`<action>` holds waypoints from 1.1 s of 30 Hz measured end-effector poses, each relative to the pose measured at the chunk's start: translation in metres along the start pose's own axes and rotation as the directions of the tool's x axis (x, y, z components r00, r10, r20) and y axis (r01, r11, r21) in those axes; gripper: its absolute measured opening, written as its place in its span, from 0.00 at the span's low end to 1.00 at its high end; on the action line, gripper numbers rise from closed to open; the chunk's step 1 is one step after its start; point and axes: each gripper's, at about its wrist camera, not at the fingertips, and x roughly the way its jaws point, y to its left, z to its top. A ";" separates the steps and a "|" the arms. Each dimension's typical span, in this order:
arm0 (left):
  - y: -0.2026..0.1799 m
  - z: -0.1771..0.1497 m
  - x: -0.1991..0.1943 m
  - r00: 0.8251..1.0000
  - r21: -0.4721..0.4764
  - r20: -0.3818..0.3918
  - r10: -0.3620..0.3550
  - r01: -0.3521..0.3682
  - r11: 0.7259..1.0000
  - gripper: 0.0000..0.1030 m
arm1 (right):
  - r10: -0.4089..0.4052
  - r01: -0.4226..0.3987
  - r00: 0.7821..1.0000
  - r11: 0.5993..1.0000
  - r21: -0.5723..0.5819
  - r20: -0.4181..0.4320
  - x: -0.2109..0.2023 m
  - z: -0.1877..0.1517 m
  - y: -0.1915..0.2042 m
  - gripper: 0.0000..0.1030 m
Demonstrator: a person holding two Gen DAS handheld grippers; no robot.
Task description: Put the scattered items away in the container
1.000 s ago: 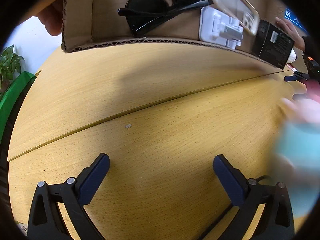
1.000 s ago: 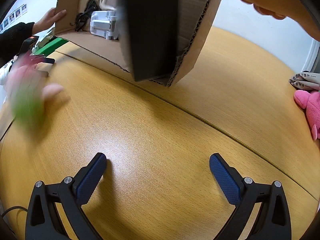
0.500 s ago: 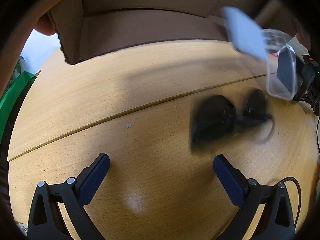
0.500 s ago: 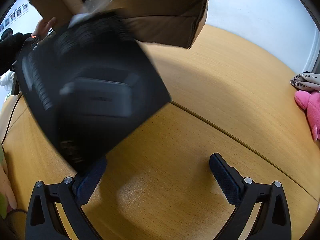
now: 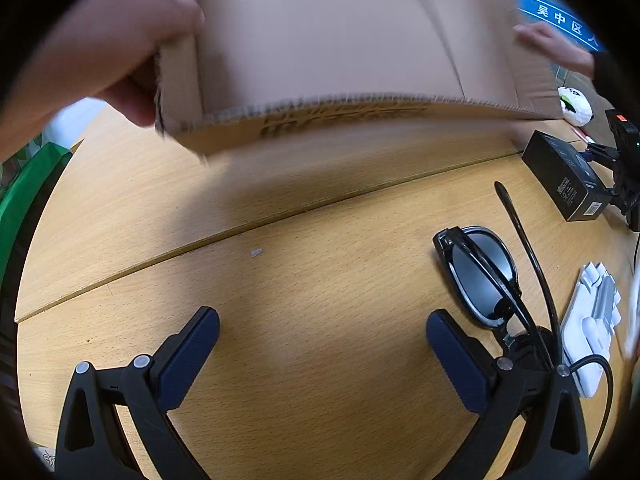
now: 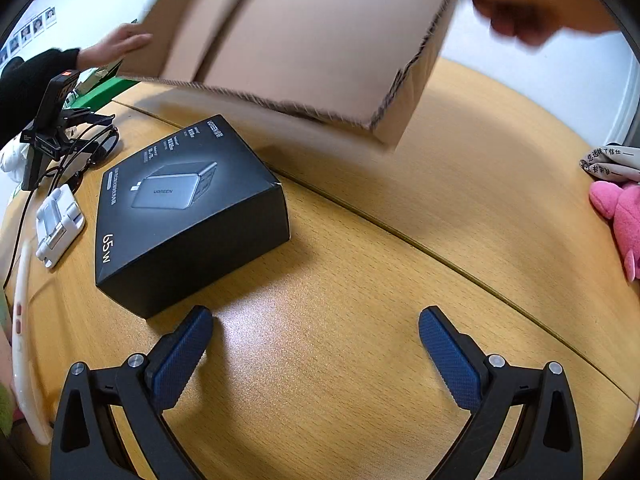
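The black box (image 6: 188,208) lies just far-left of the right gripper (image 6: 316,348); both grippers' fingers spread, empty.

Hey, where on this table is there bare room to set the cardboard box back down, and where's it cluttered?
Bare wood lies in front of the open right claw and toward the pink plush, right of the black charger box. It is crowded left of that box: white stand, sunglasses and cables. The cardboard box is held above the table.
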 end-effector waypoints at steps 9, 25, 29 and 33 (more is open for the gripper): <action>0.008 0.013 0.006 1.000 0.042 -0.001 -0.031 0.031 0.999 1.00 | 0.001 -0.001 1.000 1.000 0.001 0.000 0.003 0.001 0.002 1.00; 0.009 0.014 0.008 1.000 0.043 0.000 -0.031 0.031 0.999 1.00 | 0.004 -0.004 1.000 1.000 -0.003 0.000 0.001 0.000 -0.002 1.00; 0.009 0.014 0.008 1.000 0.043 0.000 -0.031 0.031 0.999 1.00 | 0.005 -0.005 1.000 1.000 -0.004 0.000 0.000 0.000 -0.003 1.00; 0.008 0.013 0.008 1.000 0.044 0.000 -0.031 0.031 0.999 1.00 | 0.006 -0.006 1.000 1.000 -0.005 0.000 0.000 -0.001 -0.004 1.00</action>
